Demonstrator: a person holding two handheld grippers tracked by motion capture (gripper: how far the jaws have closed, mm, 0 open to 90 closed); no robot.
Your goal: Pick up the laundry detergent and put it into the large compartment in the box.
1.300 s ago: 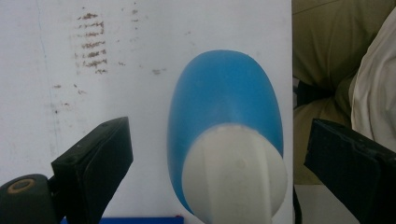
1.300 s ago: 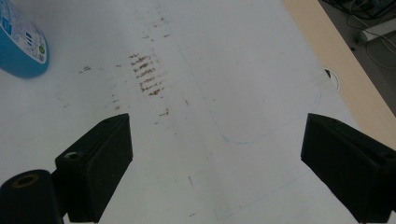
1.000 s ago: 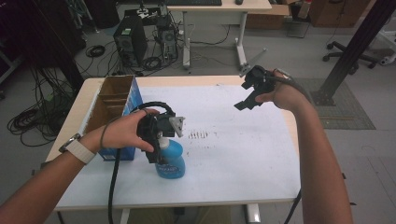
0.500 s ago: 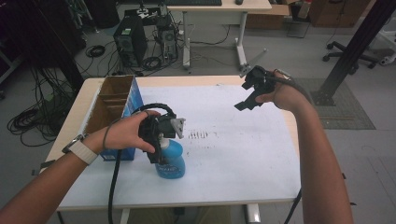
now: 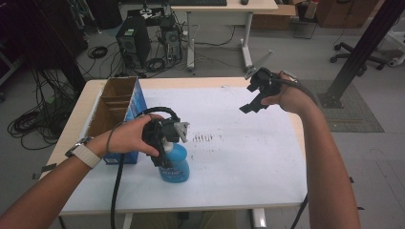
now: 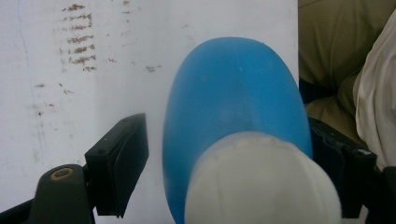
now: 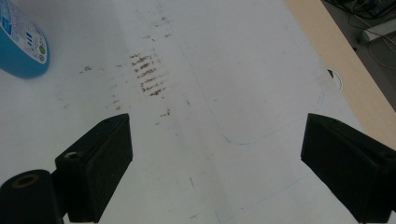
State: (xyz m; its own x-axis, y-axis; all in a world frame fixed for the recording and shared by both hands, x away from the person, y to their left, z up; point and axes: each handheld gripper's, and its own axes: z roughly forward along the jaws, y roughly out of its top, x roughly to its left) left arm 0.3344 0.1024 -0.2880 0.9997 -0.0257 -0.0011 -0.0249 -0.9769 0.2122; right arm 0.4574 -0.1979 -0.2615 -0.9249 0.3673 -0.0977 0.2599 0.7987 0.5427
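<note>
Little has changed over the last second: left gripper (image 5: 165, 143) straddles the blue bottle (image 5: 174, 164) near the table's (image 5: 248, 157) front, jaws seemingly not yet closed. Right gripper (image 5: 255, 93) hovers wide open, empty.

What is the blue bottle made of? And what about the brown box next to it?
The blue bottle looks like plastic: smooth, slightly shiny, even colour, with a matte white cap that is probably plastic too. The box looks like cardboard: dull brown inside, with thin folded walls and dividers, and a glossy blue print outside.
</note>
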